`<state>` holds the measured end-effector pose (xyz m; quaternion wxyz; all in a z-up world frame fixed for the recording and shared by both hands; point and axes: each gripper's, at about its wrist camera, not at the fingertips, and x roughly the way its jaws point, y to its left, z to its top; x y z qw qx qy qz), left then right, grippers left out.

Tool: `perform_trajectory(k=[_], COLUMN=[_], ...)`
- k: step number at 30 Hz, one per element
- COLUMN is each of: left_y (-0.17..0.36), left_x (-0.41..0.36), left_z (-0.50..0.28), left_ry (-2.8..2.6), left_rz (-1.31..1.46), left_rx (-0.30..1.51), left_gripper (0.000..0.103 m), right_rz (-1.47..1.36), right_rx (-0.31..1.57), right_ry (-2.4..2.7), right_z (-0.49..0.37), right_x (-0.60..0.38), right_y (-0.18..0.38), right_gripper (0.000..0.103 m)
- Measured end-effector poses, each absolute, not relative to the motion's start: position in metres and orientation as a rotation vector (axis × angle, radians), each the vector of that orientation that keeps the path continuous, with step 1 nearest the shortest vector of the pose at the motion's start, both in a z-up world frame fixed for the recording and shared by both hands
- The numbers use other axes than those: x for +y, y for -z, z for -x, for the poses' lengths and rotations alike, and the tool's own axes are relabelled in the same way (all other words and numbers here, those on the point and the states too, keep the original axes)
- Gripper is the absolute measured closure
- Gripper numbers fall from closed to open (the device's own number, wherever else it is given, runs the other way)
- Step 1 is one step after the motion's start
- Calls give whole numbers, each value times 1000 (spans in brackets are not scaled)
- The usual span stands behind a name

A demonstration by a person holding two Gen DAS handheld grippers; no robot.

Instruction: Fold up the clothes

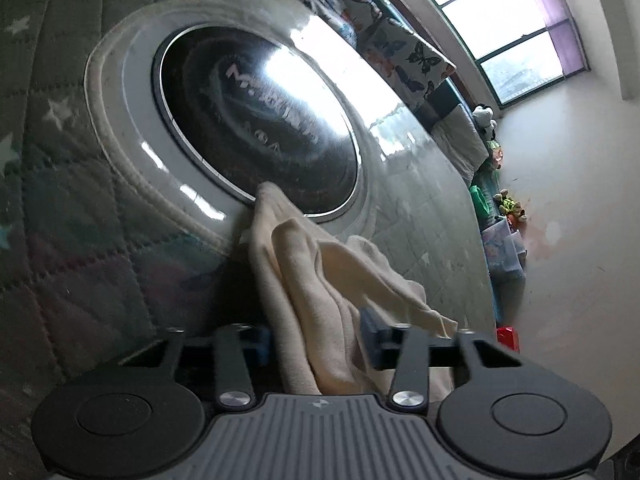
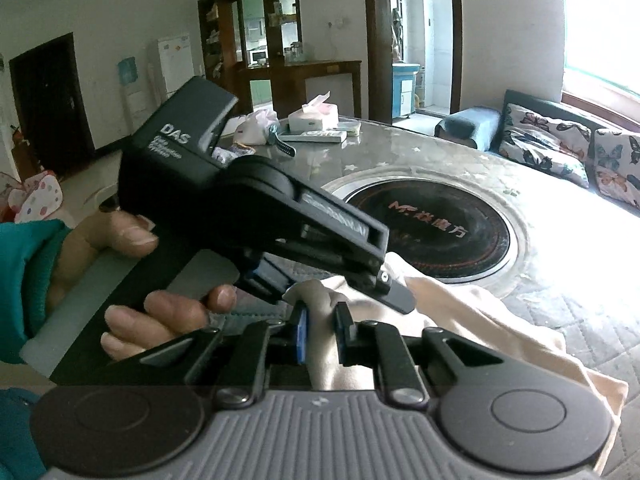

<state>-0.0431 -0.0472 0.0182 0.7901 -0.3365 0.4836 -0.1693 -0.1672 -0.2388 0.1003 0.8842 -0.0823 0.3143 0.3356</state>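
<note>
A cream-coloured cloth (image 1: 320, 280) lies bunched on the quilted table cover, near the edge of the round black hotplate (image 1: 256, 120). My left gripper (image 1: 316, 344) has its blue-padded fingers (image 1: 370, 334) apart, with cloth folds running between them. In the right wrist view the cloth (image 2: 480, 320) spreads to the right, and my right gripper (image 2: 324, 336) has its fingers closed narrowly on a raised fold of it. The left gripper's black body (image 2: 240, 200), held by a hand in a teal sleeve, sits just above and in front of the right gripper.
The round table (image 2: 520, 280) has a quilted star-pattern cover under clear plastic. A tissue box (image 2: 314, 116) and small items stand at its far side. A sofa with butterfly cushions (image 2: 560, 144) runs beside the table under the window.
</note>
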Motion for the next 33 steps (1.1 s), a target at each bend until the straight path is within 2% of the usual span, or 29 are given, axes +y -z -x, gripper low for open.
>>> perform_trajectory(k=[3,6,19,24,33], left_y=[-17,-17,-20,-21,-25], left_x=[-48,-46,-48,-49,-55], left_z=[42,42,47,46,46], left_ry=[372,371,376,377,383], left_rz=[702,693,624,605,530], left_rx=[1042,1043,1021,1017,999], left_gripper=[81,84,84,84,84], right_rz=[161,131,13,-75,-200], right_rx=[657,657,690,719,745], right_ry=[-692,-677,-258,-136,-93], right_z=[169,172,162,150,135], right_x=[-241,-251,-368,-405,-419], right_y=[-99,-99,-85,-70,-44], right_gripper=[86,84,80,72,68])
